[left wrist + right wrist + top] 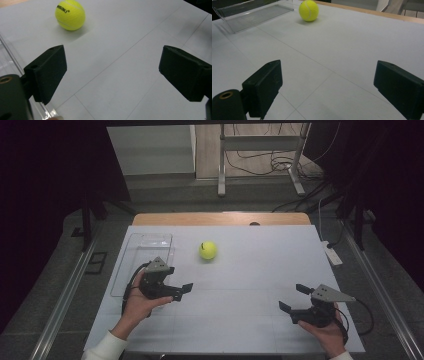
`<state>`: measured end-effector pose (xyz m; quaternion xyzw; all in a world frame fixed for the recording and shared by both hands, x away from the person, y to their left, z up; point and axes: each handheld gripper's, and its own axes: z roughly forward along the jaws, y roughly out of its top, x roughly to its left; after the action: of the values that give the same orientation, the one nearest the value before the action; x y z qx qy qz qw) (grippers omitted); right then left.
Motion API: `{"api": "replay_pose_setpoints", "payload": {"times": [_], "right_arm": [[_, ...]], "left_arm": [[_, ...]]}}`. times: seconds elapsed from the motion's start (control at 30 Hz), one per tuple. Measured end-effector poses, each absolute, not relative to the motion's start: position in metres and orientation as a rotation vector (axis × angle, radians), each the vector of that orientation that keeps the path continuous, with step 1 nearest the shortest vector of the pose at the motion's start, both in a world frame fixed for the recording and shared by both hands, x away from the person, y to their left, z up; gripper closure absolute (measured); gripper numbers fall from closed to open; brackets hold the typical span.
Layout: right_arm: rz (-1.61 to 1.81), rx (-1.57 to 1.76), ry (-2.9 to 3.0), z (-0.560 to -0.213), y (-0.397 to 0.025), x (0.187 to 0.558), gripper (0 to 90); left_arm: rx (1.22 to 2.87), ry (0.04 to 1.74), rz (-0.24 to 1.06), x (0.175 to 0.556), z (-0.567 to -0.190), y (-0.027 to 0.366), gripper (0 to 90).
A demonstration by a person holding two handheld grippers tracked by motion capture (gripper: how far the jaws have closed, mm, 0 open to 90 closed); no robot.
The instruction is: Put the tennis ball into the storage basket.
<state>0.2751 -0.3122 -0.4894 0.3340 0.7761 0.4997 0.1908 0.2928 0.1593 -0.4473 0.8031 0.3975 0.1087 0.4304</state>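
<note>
Tray first: clear rectangular plastic tray (pixel 131 265) lies at the left edge of the pale grey table cover (pixel 250 270), long side running away from the person. Left gripper (pixel 183 292), black with a grey three-cornered plate on top, held in the person's left hand (pixel 137 302) just beside the tray's near right corner; jaws spread wide, nothing between them, pointing right across the cover. In the left gripper view the tray's wall (pixel 10 53) runs along the left, just beside the left jaw.

Yellow felt tennis ball (pixel 207 250) rests on the cover right of the tray, near it but apart, beyond the left gripper and touching neither gripper. Left gripper view shows the ball (pixel 70 15) ahead and to the left, black lettering on top.

Right gripper (pixel 293 297), same build, held in the right hand (pixel 327 332) near the table's front right; jaws wide apart and bare, aimed left. Its view has the ball (pixel 308 10) well ahead, tray (pixel 252 15) to the ball's left.
</note>
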Motion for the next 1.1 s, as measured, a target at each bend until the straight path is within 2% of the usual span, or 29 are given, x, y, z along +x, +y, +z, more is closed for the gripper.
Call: {"api": "replay_pose_setpoints", "payload": {"times": [1.1], "right_arm": [[1.388, 0.948, 2.189, -0.492, -0.313, 0.277, 8.6]], "left_arm": [[2.018, 0.986, 0.252, 0.330, -0.437, 0.144, 7.8]]}}
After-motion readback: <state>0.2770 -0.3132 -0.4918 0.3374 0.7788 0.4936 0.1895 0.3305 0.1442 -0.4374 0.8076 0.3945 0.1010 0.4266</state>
